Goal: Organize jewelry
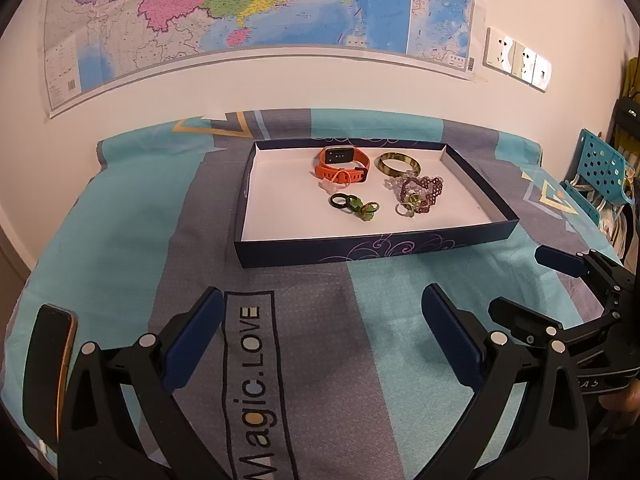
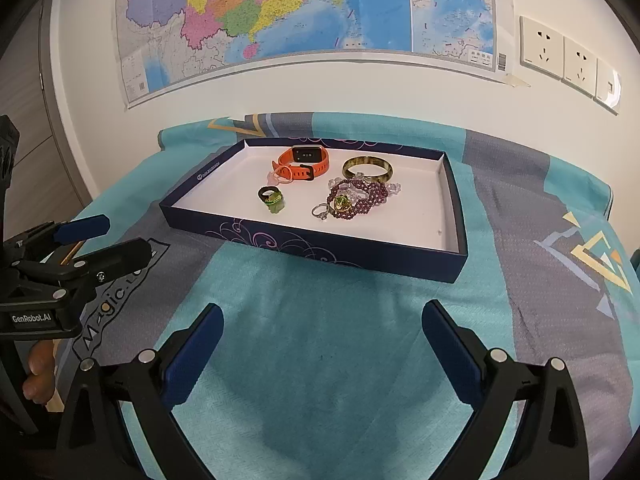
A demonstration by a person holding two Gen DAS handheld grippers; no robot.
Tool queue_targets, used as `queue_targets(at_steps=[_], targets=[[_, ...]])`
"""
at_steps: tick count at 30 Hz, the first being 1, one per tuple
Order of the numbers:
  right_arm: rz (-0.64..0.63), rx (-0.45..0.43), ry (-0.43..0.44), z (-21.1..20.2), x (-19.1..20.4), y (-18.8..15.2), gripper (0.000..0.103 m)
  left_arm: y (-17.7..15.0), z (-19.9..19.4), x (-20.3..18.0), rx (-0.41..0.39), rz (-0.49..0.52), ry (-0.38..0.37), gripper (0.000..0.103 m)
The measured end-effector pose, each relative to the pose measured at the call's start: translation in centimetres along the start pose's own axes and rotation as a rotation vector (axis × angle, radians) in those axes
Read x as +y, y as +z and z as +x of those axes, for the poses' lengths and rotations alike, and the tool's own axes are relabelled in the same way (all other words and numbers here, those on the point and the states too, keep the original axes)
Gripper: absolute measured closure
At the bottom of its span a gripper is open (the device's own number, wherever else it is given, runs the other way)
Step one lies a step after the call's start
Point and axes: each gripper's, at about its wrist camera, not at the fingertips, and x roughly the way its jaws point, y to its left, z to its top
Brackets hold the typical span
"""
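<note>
A shallow dark blue box (image 1: 360, 250) (image 2: 320, 246) with a white floor lies on the cloth. In it are an orange smartwatch (image 1: 341, 164) (image 2: 306, 163), a mottled bangle (image 1: 397, 163) (image 2: 368, 169), a purple beaded bracelet (image 1: 424, 194) (image 2: 360, 200), a cluster of dark and green rings (image 1: 354, 204) (image 2: 272, 198), and a small silver ring (image 2: 320, 212). My left gripper (image 1: 324, 316) is open and empty, short of the box. My right gripper (image 2: 322, 330) is open and empty, also short of the box. Each gripper shows at the edge of the other's view.
A teal and grey cloth (image 1: 280, 360) (image 2: 320, 340) covers the table. A phone (image 1: 48, 364) lies at the left edge. A map (image 1: 240, 12) and wall sockets (image 2: 568, 60) are on the back wall. A blue perforated chair (image 1: 600, 168) stands to the right.
</note>
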Motion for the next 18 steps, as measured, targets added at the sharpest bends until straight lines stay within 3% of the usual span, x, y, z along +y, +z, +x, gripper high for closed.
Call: queue_targets(at_steps=[18], targets=[[0.009,0.01,-0.001,0.14,-0.19,-0.28,0.007,-0.24,0.46,-0.16,0.019,-0.004,-0.005,0.006]])
